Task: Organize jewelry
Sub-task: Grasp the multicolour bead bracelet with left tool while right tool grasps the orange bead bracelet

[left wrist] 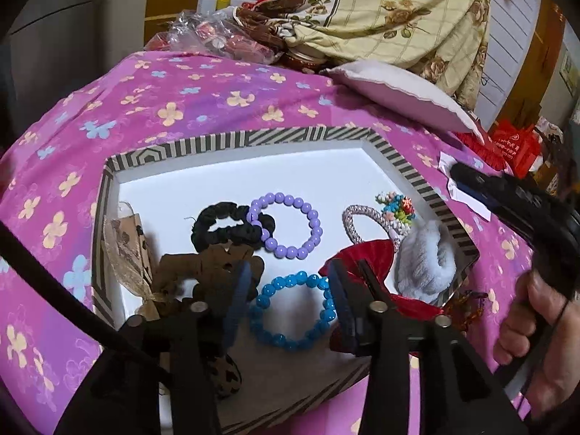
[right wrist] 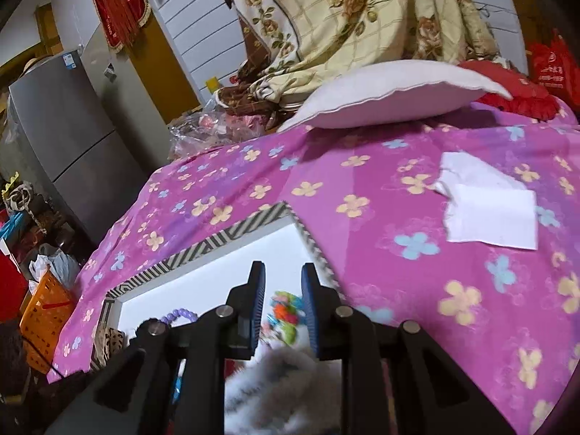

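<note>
A striped-rim tray point(left wrist: 224, 143) with a white floor lies on the pink flowered bed cover. In it are a blue bead bracelet point(left wrist: 294, 311), a purple bead bracelet point(left wrist: 285, 225), a black scrunchie point(left wrist: 228, 226), a brown scrunchie point(left wrist: 210, 272), a silver band with a flower charm point(left wrist: 393, 210), a red bow point(left wrist: 366, 257) and a grey fluffy scrunchie point(left wrist: 426, 261). My left gripper point(left wrist: 290, 302) is open, its fingers either side of the blue bracelet. My right gripper point(right wrist: 282, 308) is open and empty above the tray's right corner point(right wrist: 290, 214), over the grey scrunchie point(right wrist: 282, 391) and flower charm point(right wrist: 286, 308).
A white pillow point(right wrist: 391, 90) and a floral quilt point(right wrist: 362, 18) lie at the back. White paper point(right wrist: 489, 203) lies on the pink cover point(right wrist: 398, 272) right of the tray. A fridge point(right wrist: 65, 127) and an orange basket point(right wrist: 43, 304) stand left of the bed.
</note>
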{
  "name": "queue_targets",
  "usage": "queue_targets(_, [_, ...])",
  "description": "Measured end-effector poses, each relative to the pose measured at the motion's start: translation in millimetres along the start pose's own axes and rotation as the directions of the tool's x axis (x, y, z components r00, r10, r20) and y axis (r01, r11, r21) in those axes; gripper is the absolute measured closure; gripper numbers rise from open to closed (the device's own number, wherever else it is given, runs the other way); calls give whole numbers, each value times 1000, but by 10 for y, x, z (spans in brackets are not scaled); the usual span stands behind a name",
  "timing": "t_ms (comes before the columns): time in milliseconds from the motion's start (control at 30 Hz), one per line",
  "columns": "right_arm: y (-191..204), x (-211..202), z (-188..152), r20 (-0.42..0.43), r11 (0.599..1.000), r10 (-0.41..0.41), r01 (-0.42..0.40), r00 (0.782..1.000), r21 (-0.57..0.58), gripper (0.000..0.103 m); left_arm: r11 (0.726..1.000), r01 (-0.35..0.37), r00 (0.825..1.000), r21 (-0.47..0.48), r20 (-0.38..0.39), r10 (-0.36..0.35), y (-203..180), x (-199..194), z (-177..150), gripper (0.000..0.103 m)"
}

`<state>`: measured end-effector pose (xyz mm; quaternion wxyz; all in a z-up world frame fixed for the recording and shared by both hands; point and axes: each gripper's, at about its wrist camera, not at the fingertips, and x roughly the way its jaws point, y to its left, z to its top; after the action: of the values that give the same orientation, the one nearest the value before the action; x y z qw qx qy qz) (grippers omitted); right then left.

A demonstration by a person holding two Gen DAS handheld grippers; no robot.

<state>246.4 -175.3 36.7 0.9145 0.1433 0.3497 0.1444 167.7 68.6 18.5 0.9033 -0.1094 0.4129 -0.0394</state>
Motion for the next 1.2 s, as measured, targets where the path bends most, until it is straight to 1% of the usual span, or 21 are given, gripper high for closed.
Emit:
queue_targets(133, [-141,-334,-125,-21,998,-58,58,998,-17,82,999,34,999,18,5,-34,-73,-53,-28,57])
queue_targets(233, [-277,-571,-285,-69,996,-92,90,993,-21,80,994,95,995,57,34,-97,-215,-159,-65,57])
queue_targets(267, [-318,-632,-339,-81,995,-102,100,991,-23,79,992,108,993,71,39,-111,-257,-180,-77,57])
queue_targets(333, [-417,-771,-489,-116,991,-130,127,985,-28,74,982,156,986,109,44,-161,-378,-242,-135,57])
queue_targets(367, [-455,-812,-540,-126,990,-139,137,982,-28,74,975,181,981,130,43,-188,-449,-272,-166,57])
queue_targets(433, [-557,-890,-667,-158,989,-145,143,977,-22,73,953,240,967,188,39,-251,-615,-341,-253,57])
queue_targets(500, [-622,-892,-725,-176,988,-153,149,972,-35,73,930,279,956,240,21,-292,-764,-367,-326,57])
queue_targets(533, [-652,-869,-746,-185,987,-159,153,970,-47,74,913,304,949,272,-6,-314,-862,-353,-382,57])
queue_targets(567, [-671,-828,-767,-193,988,-152,145,969,-53,74,892,339,939,300,-52,-340,-963,-314,-441,57])
queue_targets(600, [-684,-794,-784,-199,991,-133,124,971,-55,73,880,359,933,311,-82,-351,-1030,-282,-487,57])
queue_targets(633, [-681,-752,-802,-207,993,-112,100,972,-67,73,875,365,931,319,-113,-348,-1093,-229,-536,57])
queue_targets(700, [-608,-664,-822,-212,989,-98,72,972,-126,74,880,342,939,331,-154,-307,-1166,-116,-611,57])
queue_targets(733, [-569,-620,-830,-212,986,-94,61,973,-155,74,888,323,945,327,-167,-282,-1175,-56,-632,57])
queue_targets(767, [-534,-572,-838,-216,983,-83,44,973,-181,74,896,311,947,316,-178,-266,-1160,-6,-647,57])
queue_targets(800, [-507,-522,-849,-222,977,-91,44,971,-207,74,905,298,950,303,-189,-250,-1146,48,-655,57])
queue_targets(900, [-464,-391,-863,-244,967,-123,60,962,-249,74,915,277,955,293,-192,-228,-1110,106,-663,57])
queue_targets(933, [-453,-385,-866,-228,962,-129,66,965,-264,74,916,279,954,289,-191,-230,-1108,113,-659,57])
queue_targets(1000, [-440,-379,-870,-230,960,-129,63,965,-274,74,917,276,956,289,-186,-229,-1103,117,-662,57])
queue_targets(1033, [-429,-375,-869,-228,957,-134,66,964,-283,76,917,275,956,290,-186,-228,-1109,126,-663,57])
queue_targets(1133, [-423,-384,-875,-239,954,-126,52,963,-294,94,921,263,960,286,-170,-221,-1094,129,-671,57])
queue_targets(1200, [-414,-409,-885,-252,954,-128,49,959,-296,94,926,257,963,276,-157,-220,-1083,151,-649,57])
